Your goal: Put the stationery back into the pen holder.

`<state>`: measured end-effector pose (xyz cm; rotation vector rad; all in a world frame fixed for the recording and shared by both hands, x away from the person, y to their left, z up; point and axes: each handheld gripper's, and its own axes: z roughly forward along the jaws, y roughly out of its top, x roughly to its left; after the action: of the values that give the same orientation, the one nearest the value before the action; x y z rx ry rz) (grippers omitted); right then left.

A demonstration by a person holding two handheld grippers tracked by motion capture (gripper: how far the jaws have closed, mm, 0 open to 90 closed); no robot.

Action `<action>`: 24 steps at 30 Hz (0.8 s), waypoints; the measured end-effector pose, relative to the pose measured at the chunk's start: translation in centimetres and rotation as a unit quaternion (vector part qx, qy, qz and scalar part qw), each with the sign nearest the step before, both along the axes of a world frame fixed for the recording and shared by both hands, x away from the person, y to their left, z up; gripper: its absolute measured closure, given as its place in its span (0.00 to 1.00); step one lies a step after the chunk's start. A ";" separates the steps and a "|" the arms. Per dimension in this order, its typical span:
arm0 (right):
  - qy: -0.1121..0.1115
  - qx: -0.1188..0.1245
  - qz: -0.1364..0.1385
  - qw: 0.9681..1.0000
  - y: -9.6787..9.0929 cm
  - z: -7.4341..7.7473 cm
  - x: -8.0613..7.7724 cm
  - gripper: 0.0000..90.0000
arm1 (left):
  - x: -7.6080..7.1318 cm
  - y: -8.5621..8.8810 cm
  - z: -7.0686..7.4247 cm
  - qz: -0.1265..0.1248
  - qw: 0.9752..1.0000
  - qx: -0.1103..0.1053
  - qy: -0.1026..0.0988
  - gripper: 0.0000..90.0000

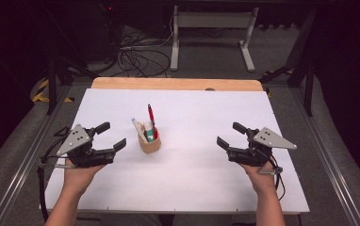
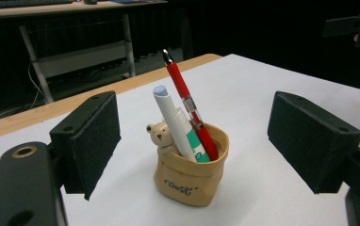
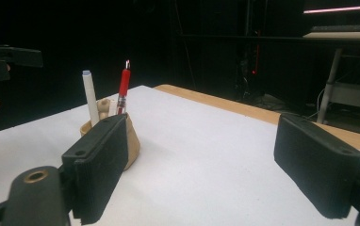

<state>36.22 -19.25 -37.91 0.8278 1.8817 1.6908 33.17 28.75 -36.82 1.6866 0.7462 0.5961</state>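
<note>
A small tan pen holder (image 2: 191, 174) shaped like a sack, with a little bear figure (image 2: 161, 136) on its rim, is standing upright near the middle of the white surface (image 1: 192, 174), between the two hands and somewhat nearer the left one. It is carrying a red pen (image 2: 187, 101), a white marker with a pale blue cap (image 2: 168, 115) and a white-and-green tube (image 2: 194, 146), all leaning loosely inside. The left tool (image 1: 111, 136) is pointing at the holder with its jaws standing wide and nothing between the pads; the right tool (image 1: 229, 135) is resting well apart on the other side, also gaping and holding nothing. The holder is looking light and rigid, probably ceramic or resin, so it is likely tipping easily if nudged high up. The pens are looking light, stiff and smooth, so they are likely slipping under a weak pinch; the red pen is offering the best hold on its exposed upper barrel, pulled along its own lean
</note>
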 end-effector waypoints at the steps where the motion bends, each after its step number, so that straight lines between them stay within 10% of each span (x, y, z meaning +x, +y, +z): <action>1: 0.000 -0.001 -0.001 1.000 -0.1 0.0 0.0 0.21 | 0.0 0.1 0.0 -0.001 1.000 0.001 0.000 0.20; 24: -0.011 0.007 -0.004 1.000 -1.5 0.5 -0.3 0.20 | -0.6 0.9 -0.9 -0.010 1.000 0.006 0.006 0.20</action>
<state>35.88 -20.77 -37.37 0.8184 1.8513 1.7035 32.58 29.60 -37.70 1.7083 0.7350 0.5765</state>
